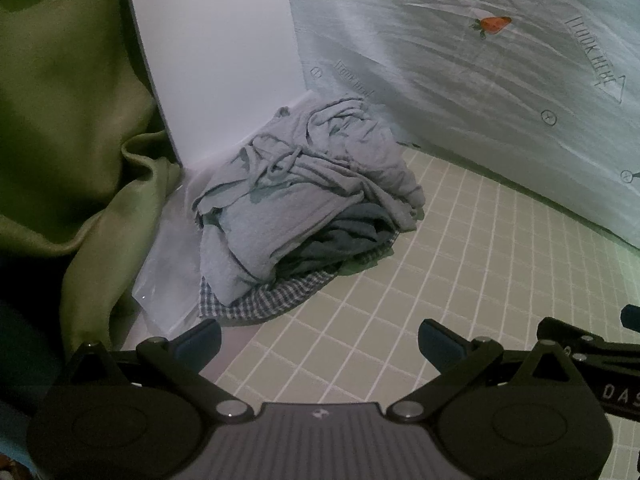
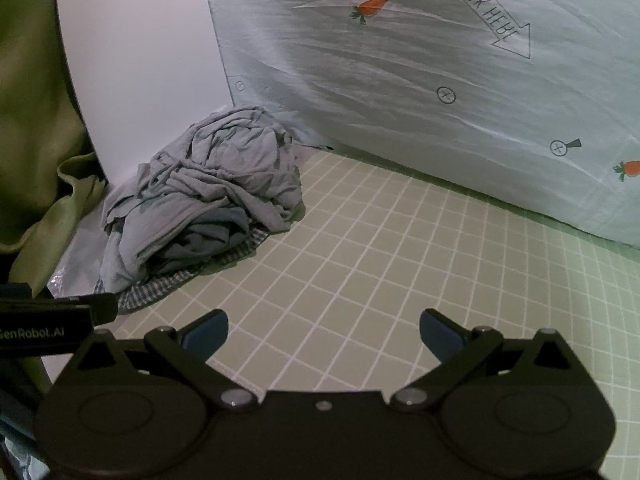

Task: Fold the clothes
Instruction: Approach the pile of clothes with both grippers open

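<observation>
Clothes (image 1: 304,184) lie soft and floppy in a far-left pile. Your left gripper (image 1: 319,344) and right gripper (image 2: 323,334) are spread, empty. Pinch the top gray edge.

Both fisheye views are dim and slightly grainy with a cool greenish cast, the white panel (image 1: 216,60) brightest, soft shadow under the crumpled clothes pile (image 1: 308,208), grid lines on the mat (image 2: 380,264) bowing outward, corners vignetted black, near tool parts dark and soft
</observation>
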{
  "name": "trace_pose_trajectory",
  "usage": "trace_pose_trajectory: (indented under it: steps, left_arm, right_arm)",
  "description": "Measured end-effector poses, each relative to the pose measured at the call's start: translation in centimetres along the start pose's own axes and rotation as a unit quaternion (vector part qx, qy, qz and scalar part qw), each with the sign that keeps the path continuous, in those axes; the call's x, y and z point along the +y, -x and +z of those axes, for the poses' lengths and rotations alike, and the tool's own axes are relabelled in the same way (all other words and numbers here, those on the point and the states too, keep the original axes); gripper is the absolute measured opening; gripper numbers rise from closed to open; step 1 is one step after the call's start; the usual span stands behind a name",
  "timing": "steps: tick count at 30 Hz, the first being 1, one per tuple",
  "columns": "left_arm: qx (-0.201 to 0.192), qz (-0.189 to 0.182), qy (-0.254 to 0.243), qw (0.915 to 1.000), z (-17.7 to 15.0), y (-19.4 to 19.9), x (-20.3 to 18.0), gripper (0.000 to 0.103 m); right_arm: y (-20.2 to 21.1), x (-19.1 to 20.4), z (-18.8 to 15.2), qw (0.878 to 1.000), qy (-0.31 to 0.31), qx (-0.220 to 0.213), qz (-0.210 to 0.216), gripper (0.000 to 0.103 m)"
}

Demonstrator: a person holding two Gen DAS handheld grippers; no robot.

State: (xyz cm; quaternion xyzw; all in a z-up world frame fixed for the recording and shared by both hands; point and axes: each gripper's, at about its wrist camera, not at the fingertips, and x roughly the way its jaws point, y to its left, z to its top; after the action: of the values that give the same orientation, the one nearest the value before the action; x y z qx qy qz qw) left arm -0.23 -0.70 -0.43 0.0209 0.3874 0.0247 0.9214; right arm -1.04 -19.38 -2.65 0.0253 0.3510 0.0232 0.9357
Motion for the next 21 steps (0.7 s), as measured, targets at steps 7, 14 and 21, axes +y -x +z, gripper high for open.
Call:
trace_pose_trajectory:
  steps: [7,14,21]
  left_arm:
    - [0.001,0.001,0.0,1.0,-0.12,0.03,0.57,0.103]
    - [0.006,0.003,0.001,1.0,-0.21,-0.06,0.82,0.103]
    - [0.02,0.005,0.013,0.9997,-0.53,-0.42,1.0,0.103]
  right_arm:
    - [-0.01,0.14,0.08,1.0,0.003,-0.001,0.002,0.103]
    - [-0.14,0.28,0.0,1.0,0.005,0.0,0.003,0.103]
    - [-0.79,0.32,0.19,1.0,0.007,0.011,0.005,0.103]
